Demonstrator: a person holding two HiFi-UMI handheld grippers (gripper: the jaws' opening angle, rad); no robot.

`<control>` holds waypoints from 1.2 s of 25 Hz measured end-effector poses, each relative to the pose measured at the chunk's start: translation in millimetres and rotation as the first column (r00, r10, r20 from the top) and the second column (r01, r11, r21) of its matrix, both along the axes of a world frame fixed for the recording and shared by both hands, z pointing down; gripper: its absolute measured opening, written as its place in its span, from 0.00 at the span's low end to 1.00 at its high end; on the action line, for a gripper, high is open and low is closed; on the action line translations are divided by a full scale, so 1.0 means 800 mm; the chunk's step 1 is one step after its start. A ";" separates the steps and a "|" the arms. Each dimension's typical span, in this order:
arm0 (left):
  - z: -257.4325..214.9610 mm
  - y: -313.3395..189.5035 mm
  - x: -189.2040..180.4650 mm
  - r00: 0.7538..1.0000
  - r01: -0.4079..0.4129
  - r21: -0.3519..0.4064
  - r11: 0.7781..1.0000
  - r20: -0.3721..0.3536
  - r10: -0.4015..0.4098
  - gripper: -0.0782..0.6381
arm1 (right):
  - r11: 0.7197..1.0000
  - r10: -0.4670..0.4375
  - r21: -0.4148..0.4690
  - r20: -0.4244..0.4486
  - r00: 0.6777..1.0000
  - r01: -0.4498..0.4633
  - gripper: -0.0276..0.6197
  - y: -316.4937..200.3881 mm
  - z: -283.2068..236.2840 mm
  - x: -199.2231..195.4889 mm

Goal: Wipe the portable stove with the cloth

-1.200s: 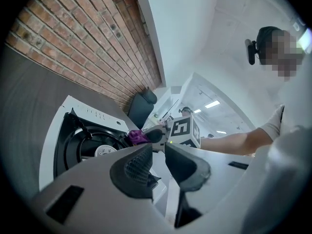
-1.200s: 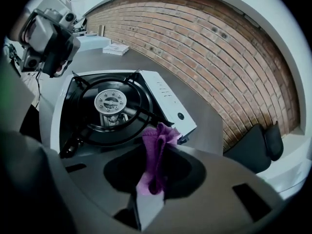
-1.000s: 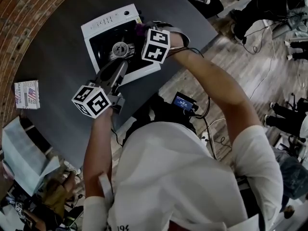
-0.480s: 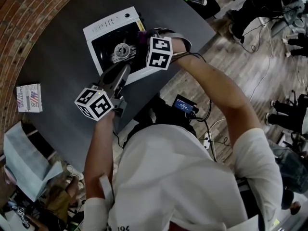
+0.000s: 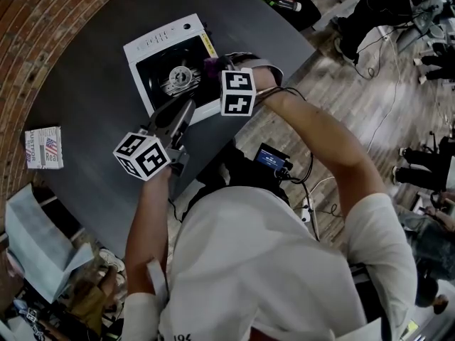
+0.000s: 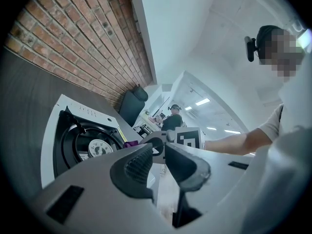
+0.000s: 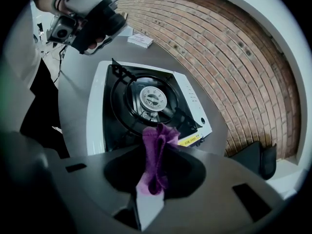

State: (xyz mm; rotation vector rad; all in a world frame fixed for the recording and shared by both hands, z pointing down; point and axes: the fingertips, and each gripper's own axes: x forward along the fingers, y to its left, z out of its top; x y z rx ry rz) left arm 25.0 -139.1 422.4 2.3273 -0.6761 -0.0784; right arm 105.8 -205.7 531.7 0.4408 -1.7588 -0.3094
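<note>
A purple cloth (image 7: pixel 158 140) is clamped between the jaws of the right gripper (image 7: pixel 154 177), and a bunched fold stands up past their tips. The portable stove (image 7: pixel 95 116) lies just beyond and below those tips. Its burner head (image 7: pixel 152 100) is straight ahead of them, and its yellow-labelled edge is slightly to their right. Whether the cloth is touching the black top cannot be told.

The left gripper (image 6: pixel 158 156) is held with its jaws slightly apart and nothing between them. The stove lies ahead and to the left of its tips, and the right gripper is seen straight beyond them.

The wiping stroke appears to be the step in hand. A firm clamp is called for, so that the cloth is not dragged out by friction. The loose fold, not the jaw tips, should be pressed onto the surface. The raised pan-support prongs are best skirted, since the fabric could be snagged on them. A light stove may be pushed along the tabletop, so its white casing could be steadied with the free left jaws.
</note>
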 end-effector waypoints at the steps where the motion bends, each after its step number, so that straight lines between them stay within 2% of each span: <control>1: 0.000 0.001 0.000 1.000 -0.003 0.000 1.000 -0.001 0.003 0.23 | 1.000 -0.007 0.001 -0.006 1.000 0.007 0.20 0.003 0.001 0.000; 9: 0.004 0.014 -0.007 1.000 -0.003 -0.001 1.000 -0.001 0.003 0.23 | 1.000 -0.016 -0.010 -0.009 1.000 0.016 0.20 0.027 0.003 0.005; 15: 0.008 0.022 -0.019 1.000 0.008 -0.007 1.000 -0.003 -0.008 0.23 | 0.999 0.038 -0.034 0.023 0.999 -0.038 0.19 0.043 0.002 0.017; 24: 0.011 0.032 -0.026 1.000 -0.002 -0.010 1.000 -0.011 0.002 0.23 | 0.997 0.060 -0.047 0.024 0.998 -0.059 0.19 0.064 0.002 0.020; 30: 0.014 0.039 -0.033 1.000 -0.007 -0.011 1.000 -0.013 0.007 0.23 | 0.990 0.131 -0.061 0.052 0.990 -0.128 0.19 0.076 -0.001 0.025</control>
